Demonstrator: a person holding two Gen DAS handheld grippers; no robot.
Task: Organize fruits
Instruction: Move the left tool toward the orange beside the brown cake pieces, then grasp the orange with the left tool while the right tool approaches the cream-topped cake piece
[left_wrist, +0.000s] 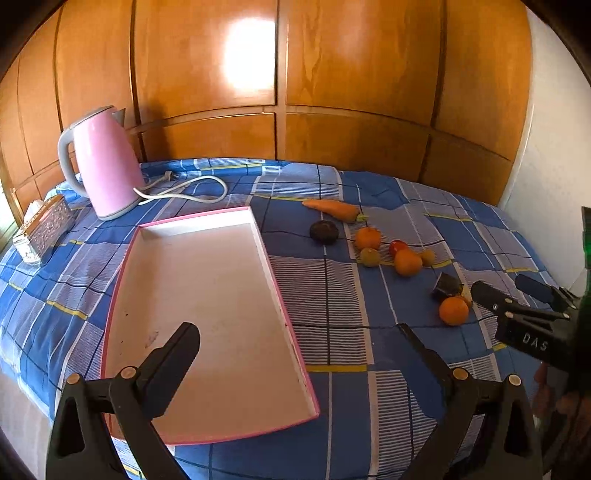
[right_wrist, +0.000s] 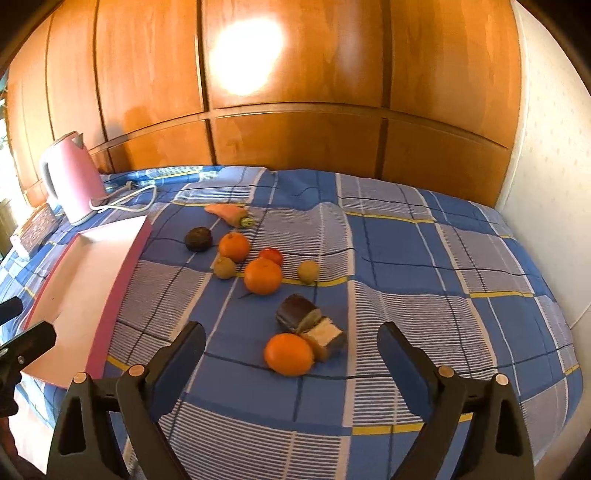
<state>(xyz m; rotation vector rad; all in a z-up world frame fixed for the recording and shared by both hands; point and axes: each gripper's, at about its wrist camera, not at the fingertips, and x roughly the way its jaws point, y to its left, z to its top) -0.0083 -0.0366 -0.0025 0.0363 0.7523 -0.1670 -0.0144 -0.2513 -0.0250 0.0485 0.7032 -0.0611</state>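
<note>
**Open grippers over tray and fruit**

Nearest the left wrist camera, the left gripper (left_wrist: 299, 332) hangs with its fingers spread wide and holding nothing, above the near end of the pink tray (left_wrist: 122, 280). Right of the tray, scattered on the checked cloth (left_wrist: 332, 280), lie a carrot (left_wrist: 332, 209), a dark fruit (left_wrist: 324, 232), oranges (left_wrist: 407, 262) and small green fruit. At far right the right gripper (left_wrist: 517, 291) shows the letters "DAS".

Only the right wrist view shows the cut cake piece (right_wrist: 325, 332) touching the nearest orange (right_wrist: 289, 353). There the right gripper's fingers also stand wide apart, empty.
</note>
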